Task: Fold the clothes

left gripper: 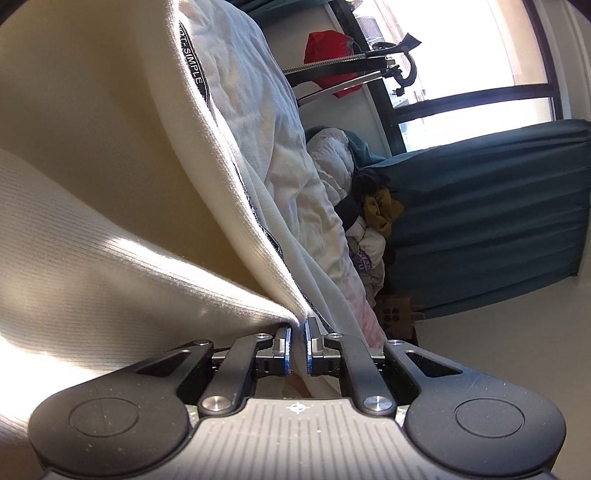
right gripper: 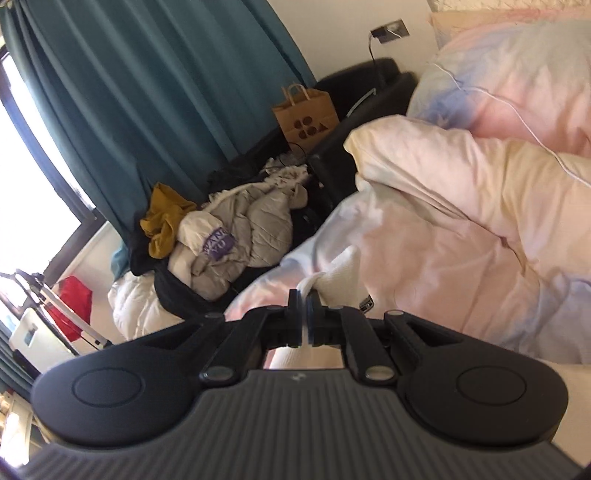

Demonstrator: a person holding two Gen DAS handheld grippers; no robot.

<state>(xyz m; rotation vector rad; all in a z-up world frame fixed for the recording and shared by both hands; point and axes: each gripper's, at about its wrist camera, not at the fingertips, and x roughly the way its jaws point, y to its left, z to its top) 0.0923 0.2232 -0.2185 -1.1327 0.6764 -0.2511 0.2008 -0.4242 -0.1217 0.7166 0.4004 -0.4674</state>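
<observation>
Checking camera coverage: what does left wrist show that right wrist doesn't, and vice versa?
Left wrist only: the left gripper shut on a fold of the cream garment, whose printed band reads SIMPLE.

Right wrist only: the right gripper shut on white fabric, the pastel duvet, a wall socket.

Both: teal curtain, paper bag, mustard cloth on the clothes pile, red bag.

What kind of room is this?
Probably a bedroom: a bed with a pastel duvet, teal curtains by a window, and a heap of clothes beside the bed.
</observation>
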